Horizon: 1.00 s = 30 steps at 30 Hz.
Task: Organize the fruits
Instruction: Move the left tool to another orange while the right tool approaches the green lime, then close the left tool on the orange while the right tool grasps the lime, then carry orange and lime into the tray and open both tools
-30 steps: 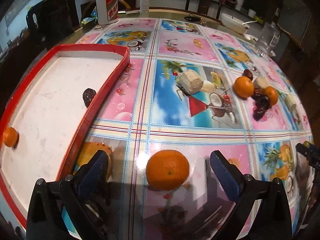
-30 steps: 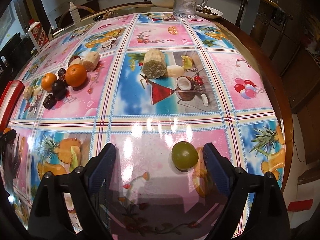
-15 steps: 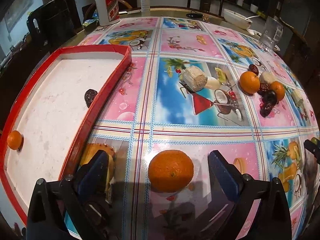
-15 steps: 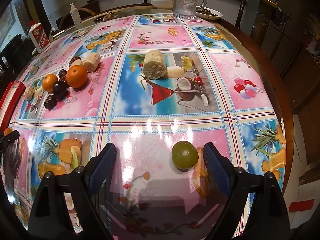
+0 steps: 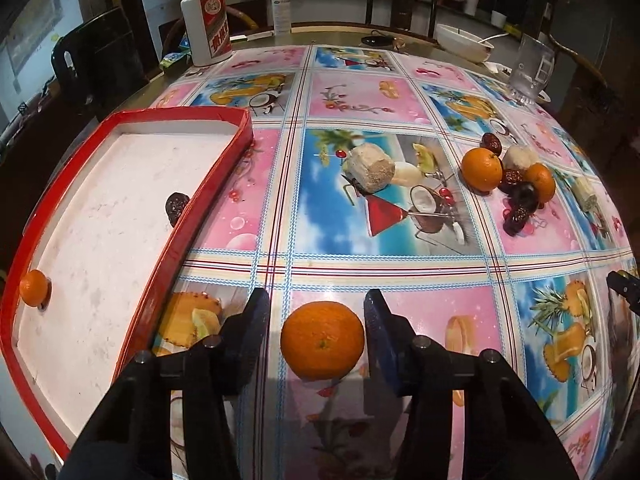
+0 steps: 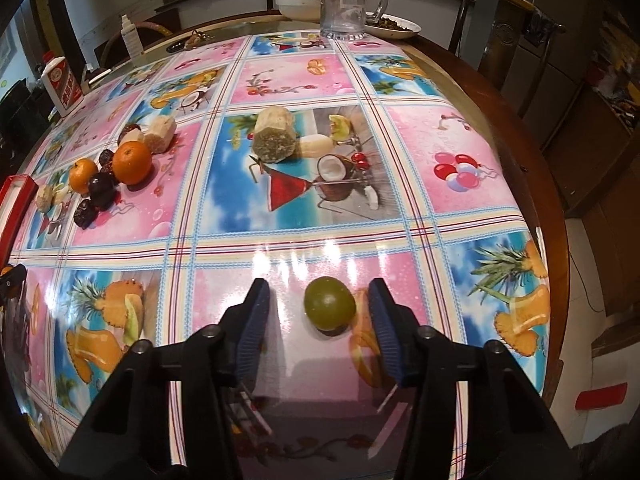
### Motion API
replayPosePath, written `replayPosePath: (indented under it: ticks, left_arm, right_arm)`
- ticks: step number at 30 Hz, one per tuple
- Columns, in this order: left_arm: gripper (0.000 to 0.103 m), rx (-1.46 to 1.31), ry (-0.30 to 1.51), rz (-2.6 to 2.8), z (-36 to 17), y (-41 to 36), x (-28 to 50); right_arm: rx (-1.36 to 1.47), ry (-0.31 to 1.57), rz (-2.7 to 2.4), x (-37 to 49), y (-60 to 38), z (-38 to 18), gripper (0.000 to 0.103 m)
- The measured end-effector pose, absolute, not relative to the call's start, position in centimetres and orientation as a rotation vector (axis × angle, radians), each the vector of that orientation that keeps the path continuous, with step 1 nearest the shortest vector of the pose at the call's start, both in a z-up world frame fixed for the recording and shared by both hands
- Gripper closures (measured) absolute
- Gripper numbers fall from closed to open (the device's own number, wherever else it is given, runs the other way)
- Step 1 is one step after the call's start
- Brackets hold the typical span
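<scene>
Orange [image 5: 322,340]: on tablecloth, just right of red tray [image 5: 208,196], between apart jaws of left gripper [image 5: 316,320], small gaps both sides. Green fruit [image 6: 329,307]: between right gripper [image 6: 318,312] jaws, apart, untouched. Tray holds small orange [image 5: 33,288], dark date [image 5: 177,204]. Fruit pile [image 5: 508,178] well right of tray.

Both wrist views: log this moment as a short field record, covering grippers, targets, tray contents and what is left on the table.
left gripper: open, jaws either side of an orange on the tablecloth
right gripper: open, around a green fruit, nearer its right finger
red tray: one small orange, one dark fruit
unsorted pile: two oranges, dark fruits, pale chunks
</scene>
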<state>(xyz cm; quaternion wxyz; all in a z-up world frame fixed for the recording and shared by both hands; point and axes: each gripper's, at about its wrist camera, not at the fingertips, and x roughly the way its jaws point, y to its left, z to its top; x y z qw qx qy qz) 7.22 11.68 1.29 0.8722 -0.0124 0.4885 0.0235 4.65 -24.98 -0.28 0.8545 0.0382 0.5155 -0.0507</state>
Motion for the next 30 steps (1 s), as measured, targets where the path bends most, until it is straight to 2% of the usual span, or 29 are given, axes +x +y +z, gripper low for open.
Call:
replayPosePath:
  ticks: [3, 10, 30]
  left_arm:
    - [0.067, -0.040, 1.022, 0.045, 1.4, 11.8, 7.2]
    - [0.067, -0.036, 1.022, 0.059, 1.4, 11.6, 7.1]
    - [0.068, -0.105, 1.008, 0.007, 2.4, 12.1, 6.5]
  right_arm:
    - [0.086, 1.082, -0.115, 4.5, -25.2, -0.2, 0.057]
    - [0.097, 1.083, -0.111, 4.4, -25.7, -0.1, 0.078]
    - [0.114, 1.045, -0.051, 3.5, -23.1, 1.7, 0.078]
